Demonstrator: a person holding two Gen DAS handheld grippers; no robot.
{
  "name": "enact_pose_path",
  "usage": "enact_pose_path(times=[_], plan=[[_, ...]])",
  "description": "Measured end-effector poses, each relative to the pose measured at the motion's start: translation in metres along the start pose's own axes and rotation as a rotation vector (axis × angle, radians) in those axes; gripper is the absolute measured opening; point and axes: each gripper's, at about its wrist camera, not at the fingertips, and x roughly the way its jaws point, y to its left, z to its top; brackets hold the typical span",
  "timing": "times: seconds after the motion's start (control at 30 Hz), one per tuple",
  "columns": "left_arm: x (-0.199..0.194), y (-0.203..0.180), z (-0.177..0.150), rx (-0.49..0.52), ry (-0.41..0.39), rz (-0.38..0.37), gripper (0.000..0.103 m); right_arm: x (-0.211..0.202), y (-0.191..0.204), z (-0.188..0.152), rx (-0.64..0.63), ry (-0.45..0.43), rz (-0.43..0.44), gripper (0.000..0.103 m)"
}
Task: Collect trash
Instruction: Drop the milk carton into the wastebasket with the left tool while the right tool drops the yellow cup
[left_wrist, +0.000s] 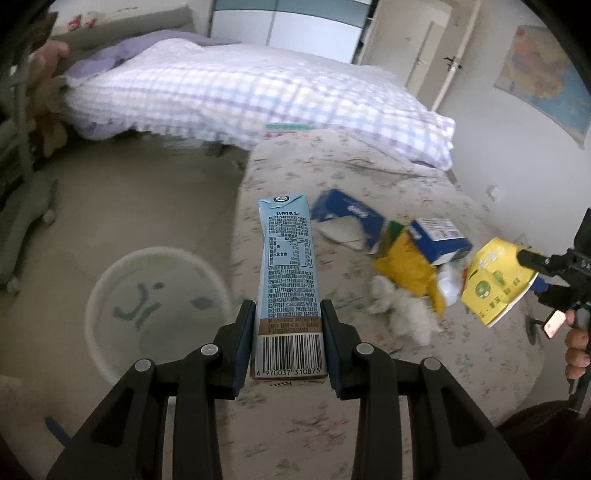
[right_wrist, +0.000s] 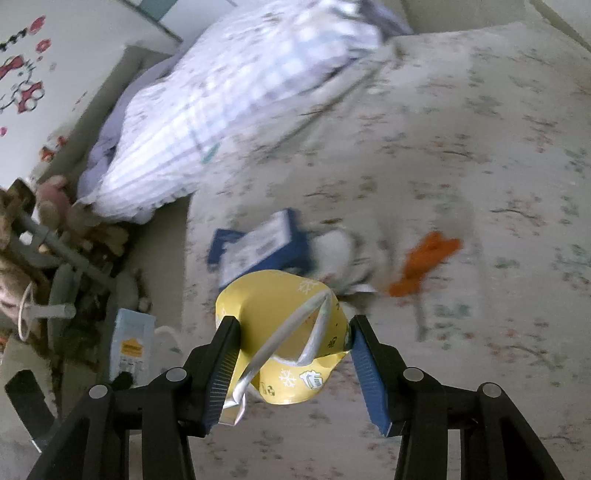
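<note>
My left gripper (left_wrist: 288, 314) is shut on a tall light-blue milk carton (left_wrist: 290, 280), held above the bed edge. A round white bin (left_wrist: 155, 306) stands on the floor below to the left. My right gripper (right_wrist: 293, 328) is shut on a crumpled yellow cup (right_wrist: 284, 328) with a foil lid; the cup also shows at the right of the left wrist view (left_wrist: 498, 280). On the bed lie blue boxes (left_wrist: 351, 218), a yellow wrapper (left_wrist: 406, 266), white tissues (left_wrist: 402, 306) and an orange scrap (right_wrist: 424, 262).
A checked quilt (left_wrist: 258, 92) covers the far part of the floral-sheeted bed (left_wrist: 332, 166). A chair base (left_wrist: 29, 206) and stuffed toys (right_wrist: 62, 210) stand on the floor to the left. The held carton shows low left in the right wrist view (right_wrist: 131, 343).
</note>
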Motion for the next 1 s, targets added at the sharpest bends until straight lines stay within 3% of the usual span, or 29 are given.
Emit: enact_pose_path(times=[0.33,0.63,0.7,0.73,0.83,1.0], plan=[[0.001,0.072,-0.018,-0.118,0.039,0.086,0.036,0.06,0.082,-0.023,-0.161,0.053,0.037,0.053],[0.012,0.113,-0.024,-0.195,0.067,0.137,0.037,0.114,0.132,-0.041,-0.252,0.11,0.028,0.053],[0.012,0.119,-0.023,-0.207,0.075,0.177,0.038,0.122,0.14,-0.043,-0.254,0.11,0.04,0.053],[0.013,0.123,-0.023,-0.225,0.095,0.213,0.04,0.126,0.146,-0.045,-0.254,0.11,0.045,0.053],[0.012,0.134,-0.025,-0.28,0.131,0.269,0.065,0.145,0.161,-0.049,-0.254,0.122,0.057,0.053],[-0.001,0.143,-0.025,-0.288,0.099,0.331,0.075,0.171,0.185,-0.06,-0.29,0.13,0.045,0.053]])
